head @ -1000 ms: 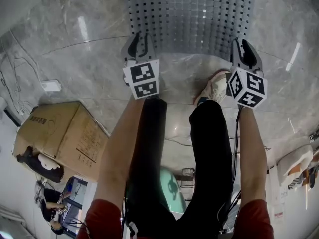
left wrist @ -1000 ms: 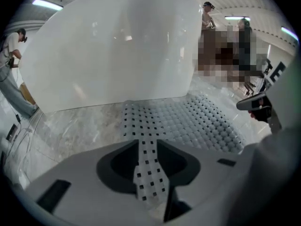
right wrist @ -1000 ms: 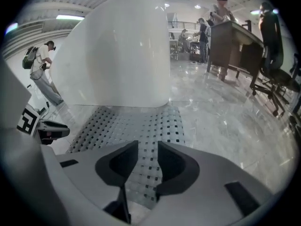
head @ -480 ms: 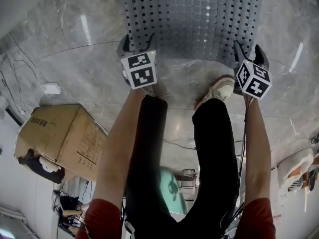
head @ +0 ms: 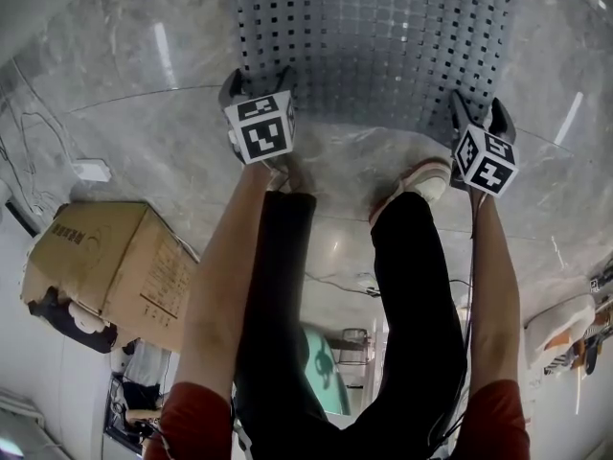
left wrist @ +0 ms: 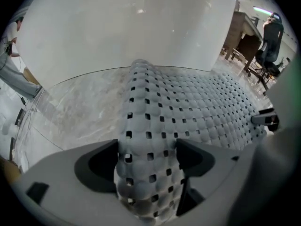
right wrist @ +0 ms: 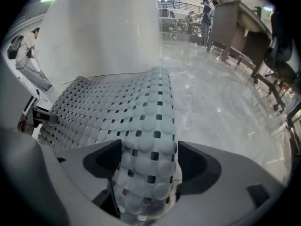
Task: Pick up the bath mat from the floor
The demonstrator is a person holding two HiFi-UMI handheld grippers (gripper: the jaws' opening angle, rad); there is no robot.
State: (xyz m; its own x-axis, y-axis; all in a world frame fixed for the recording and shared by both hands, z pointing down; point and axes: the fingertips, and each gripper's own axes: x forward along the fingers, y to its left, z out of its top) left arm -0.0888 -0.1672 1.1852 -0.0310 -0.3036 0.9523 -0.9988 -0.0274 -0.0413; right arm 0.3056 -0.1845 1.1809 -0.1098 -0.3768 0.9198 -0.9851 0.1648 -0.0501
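The grey perforated bath mat (head: 374,36) lies on the marble floor ahead of my feet. My left gripper (head: 257,89) is at its near left corner and my right gripper (head: 474,113) at its near right corner. In the left gripper view a raised fold of the mat (left wrist: 197,112) runs between the jaws of the left gripper (left wrist: 146,157), which are opening wide. In the right gripper view another fold of the mat (right wrist: 117,112) lies between the spread, opening jaws of the right gripper (right wrist: 149,161). Neither pair of pads visibly squeezes the fold.
A cardboard box (head: 105,266) stands at the left near my leg, with a white power strip (head: 93,169) and cables beyond it. My shoe (head: 421,180) is just short of the mat's edge. An office chair (left wrist: 270,36) and desks stand further off.
Both grippers have moved forward, away from my body, at the mat's near edge. Their jaws look wider apart than a second ago.
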